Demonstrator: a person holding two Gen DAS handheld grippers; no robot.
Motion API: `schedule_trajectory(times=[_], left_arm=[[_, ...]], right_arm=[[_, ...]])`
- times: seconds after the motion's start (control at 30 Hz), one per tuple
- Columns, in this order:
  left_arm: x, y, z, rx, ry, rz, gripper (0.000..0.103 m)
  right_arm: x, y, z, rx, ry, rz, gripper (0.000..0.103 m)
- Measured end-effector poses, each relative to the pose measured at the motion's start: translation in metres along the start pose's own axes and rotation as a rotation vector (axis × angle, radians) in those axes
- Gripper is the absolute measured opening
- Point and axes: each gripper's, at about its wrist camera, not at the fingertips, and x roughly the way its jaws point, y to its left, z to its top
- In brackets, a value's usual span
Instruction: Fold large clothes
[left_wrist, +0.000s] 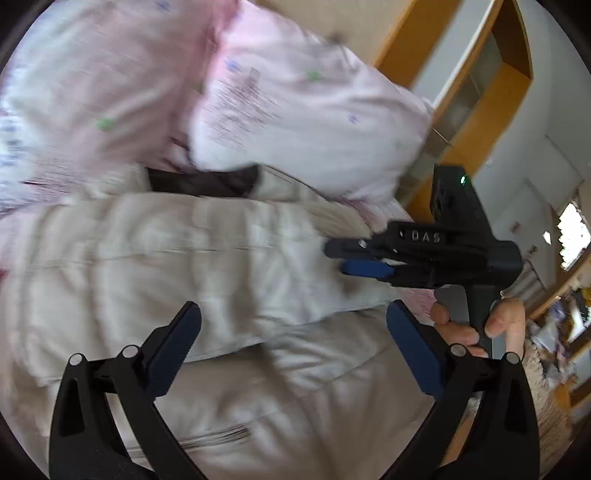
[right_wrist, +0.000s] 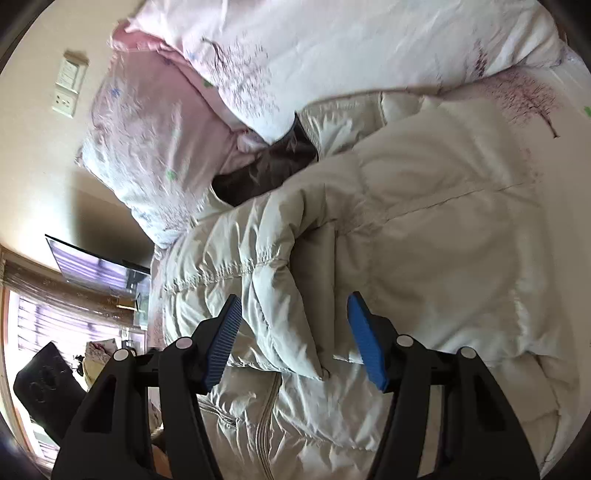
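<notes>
A cream padded jacket lies spread on the bed, with its dark furry collar toward the pillows. My left gripper hovers over its middle, open wide with nothing between the pads. In the right wrist view the jacket fills the frame, a sleeve folded across its body and the zip near the bottom. My right gripper stands open over that sleeve, its pads clear of the fabric. The left wrist view shows the right gripper from the side, held by a hand.
Pink flowered pillows and bedding lie beyond the collar. A wooden wardrobe stands to the right of the bed. On the other side are a wall with switches, a screen and a window.
</notes>
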Motion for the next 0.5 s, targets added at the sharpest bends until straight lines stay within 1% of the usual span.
schedule_trajectory(times=[0.17,0.2,0.23,0.27,0.3,0.33,0.4,0.43,0.5], left_arm=[[-0.044,0.046,-0.015,-0.046,-0.048,0.135,0.101],[-0.054,0.058,-0.019,-0.062,-0.065,0.162,0.101],[-0.060,0.065,-0.022,-0.071,-0.076,0.183,0.101],[-0.068,0.075,-0.027,-0.080,-0.099,0.205,0.101],[-0.076,0.082,-0.032,-0.081,-0.129,0.223,0.101],[-0.084,0.088,-0.037,-0.079,-0.157,0.242,0.101],[-0.097,0.101,-0.048,-0.074,-0.201,0.307,0.101],[-0.102,0.106,-0.053,-0.075,-0.204,0.322,0.101],[-0.112,0.122,-0.062,-0.097,-0.185,0.352,0.101]], right_arm=[[0.018,-0.001,-0.002,-0.003,0.040,-0.019,0.061],[0.021,-0.003,-0.003,-0.004,0.048,-0.022,0.059],[0.025,-0.003,-0.004,-0.005,0.057,-0.025,0.049],[0.029,-0.003,-0.006,-0.010,0.065,-0.021,0.041],[0.031,-0.001,-0.009,-0.017,0.065,-0.013,0.027],[0.029,0.001,-0.010,-0.032,0.048,-0.012,0.019],[0.023,0.007,-0.009,-0.066,0.006,-0.020,0.014],[0.019,0.011,-0.009,-0.086,-0.020,-0.024,0.013],[0.010,0.013,-0.009,-0.110,-0.070,-0.048,0.012]])
